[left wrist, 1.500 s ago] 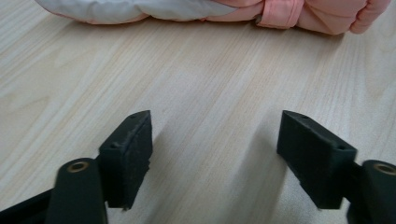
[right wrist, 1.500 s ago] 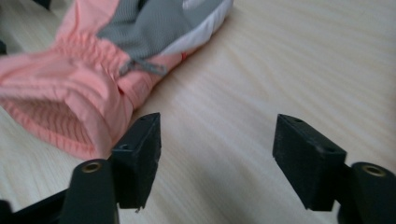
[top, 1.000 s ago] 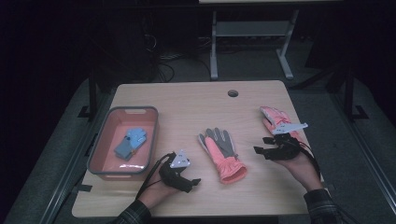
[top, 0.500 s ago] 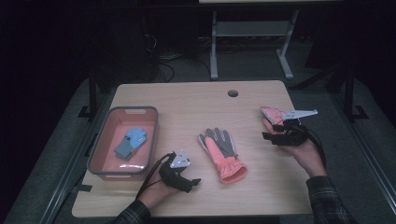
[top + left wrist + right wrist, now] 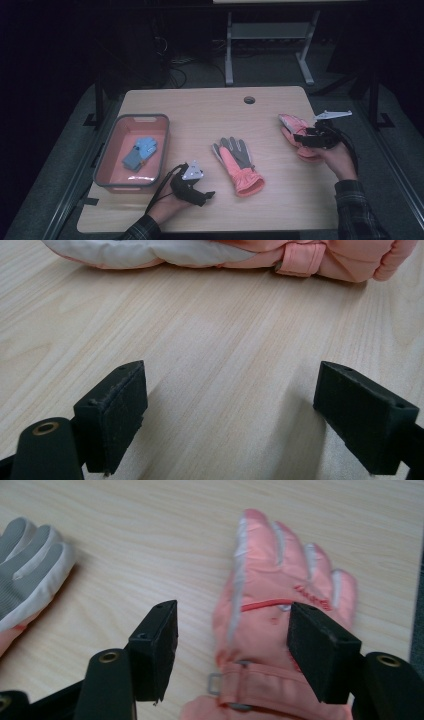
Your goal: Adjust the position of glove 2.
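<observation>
The right gripper (image 5: 232, 650) has just been opening its jaws, straddling the pink ski glove (image 5: 280, 615) near the table's (image 5: 210, 110) three-o'clock edge, not pinching it. The left gripper (image 5: 230, 415) gapes empty at six o'clock over bare wood.

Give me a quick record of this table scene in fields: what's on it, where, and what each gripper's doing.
surface: wooden table
bin: pink bin at the table's left, holding a blue glove
centre: pink glove, grey palm up
right: second pink glove, back up, near the table's right edge
left gripper: jaws open over bare wood, nothing between them
right gripper: jaws have just been opening; they straddle the second pink glove's cuff end, pads not pressing
</observation>
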`<state>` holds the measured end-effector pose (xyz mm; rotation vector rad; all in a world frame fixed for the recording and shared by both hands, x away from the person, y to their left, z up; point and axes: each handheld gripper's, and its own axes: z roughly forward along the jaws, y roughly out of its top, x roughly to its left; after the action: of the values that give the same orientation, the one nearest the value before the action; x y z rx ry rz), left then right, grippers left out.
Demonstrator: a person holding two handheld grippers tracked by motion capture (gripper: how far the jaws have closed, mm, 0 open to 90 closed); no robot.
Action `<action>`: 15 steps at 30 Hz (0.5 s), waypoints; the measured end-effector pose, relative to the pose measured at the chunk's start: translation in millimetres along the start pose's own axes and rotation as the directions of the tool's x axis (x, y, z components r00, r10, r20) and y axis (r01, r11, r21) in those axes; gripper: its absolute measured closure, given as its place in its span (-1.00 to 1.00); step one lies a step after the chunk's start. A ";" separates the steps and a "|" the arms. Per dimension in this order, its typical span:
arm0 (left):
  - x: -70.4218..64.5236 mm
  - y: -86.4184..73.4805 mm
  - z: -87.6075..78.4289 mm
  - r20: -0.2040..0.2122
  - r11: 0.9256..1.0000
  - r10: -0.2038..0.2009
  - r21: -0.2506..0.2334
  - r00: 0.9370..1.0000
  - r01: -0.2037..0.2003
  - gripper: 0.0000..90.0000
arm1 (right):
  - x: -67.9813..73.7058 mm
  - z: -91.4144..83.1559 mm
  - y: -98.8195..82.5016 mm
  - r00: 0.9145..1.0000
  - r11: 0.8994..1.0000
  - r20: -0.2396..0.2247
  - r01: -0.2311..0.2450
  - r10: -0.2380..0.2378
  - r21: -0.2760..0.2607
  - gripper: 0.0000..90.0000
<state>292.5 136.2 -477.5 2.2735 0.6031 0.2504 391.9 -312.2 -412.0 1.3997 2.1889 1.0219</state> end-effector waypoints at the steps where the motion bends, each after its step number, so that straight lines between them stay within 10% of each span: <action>1: 0.0 0.0 0.0 0.000 1.000 0.001 0.001 1.000 -0.001 -0.70 | -2.2 -0.5 -0.1 1.000 1.000 -0.001 -0.003 0.003 -0.003 -0.18; 15: 0.1 0.1 -0.1 -0.001 1.000 0.001 0.002 1.000 -0.001 -0.70 | -25.8 23.4 -6.9 0.998 0.998 -0.004 -0.059 0.059 0.038 -0.03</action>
<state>292.6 136.2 -477.3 2.2756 0.6031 0.2514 413.7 -327.9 -435.2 1.4879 2.1937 1.0104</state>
